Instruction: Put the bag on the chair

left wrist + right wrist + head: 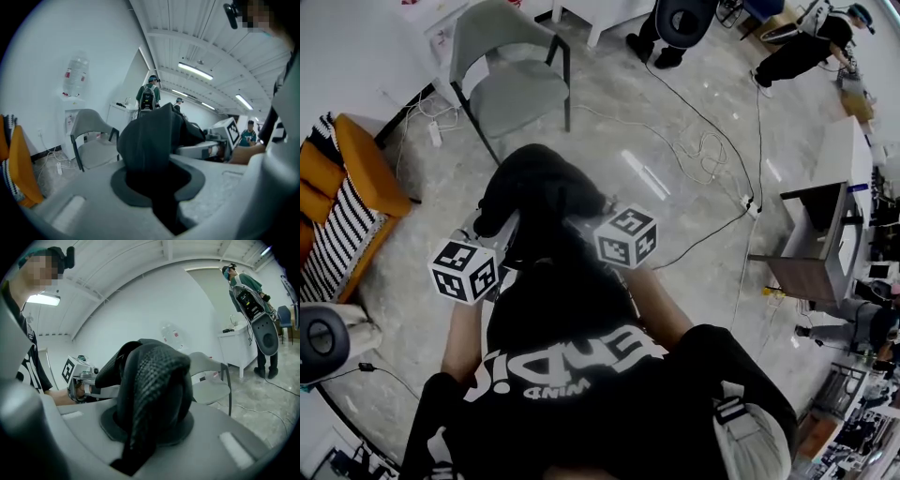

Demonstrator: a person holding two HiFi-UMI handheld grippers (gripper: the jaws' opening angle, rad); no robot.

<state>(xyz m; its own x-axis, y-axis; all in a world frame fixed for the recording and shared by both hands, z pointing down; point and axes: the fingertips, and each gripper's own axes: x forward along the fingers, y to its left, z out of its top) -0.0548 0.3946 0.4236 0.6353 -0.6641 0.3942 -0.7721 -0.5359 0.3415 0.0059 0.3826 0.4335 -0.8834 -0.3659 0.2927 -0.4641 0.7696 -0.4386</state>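
Head view: tools (492, 230) (591, 217) abreast on bag (539, 187)

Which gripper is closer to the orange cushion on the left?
Left. The left gripper, shut on the black bag, sits on the side toward the orange cushion; the right gripper grips the bag's far side, farther away.

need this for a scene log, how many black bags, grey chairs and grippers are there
bag: 1
grey chair: 1
grippers: 2 (left gripper, right gripper, both shut on the bag)
total: 4
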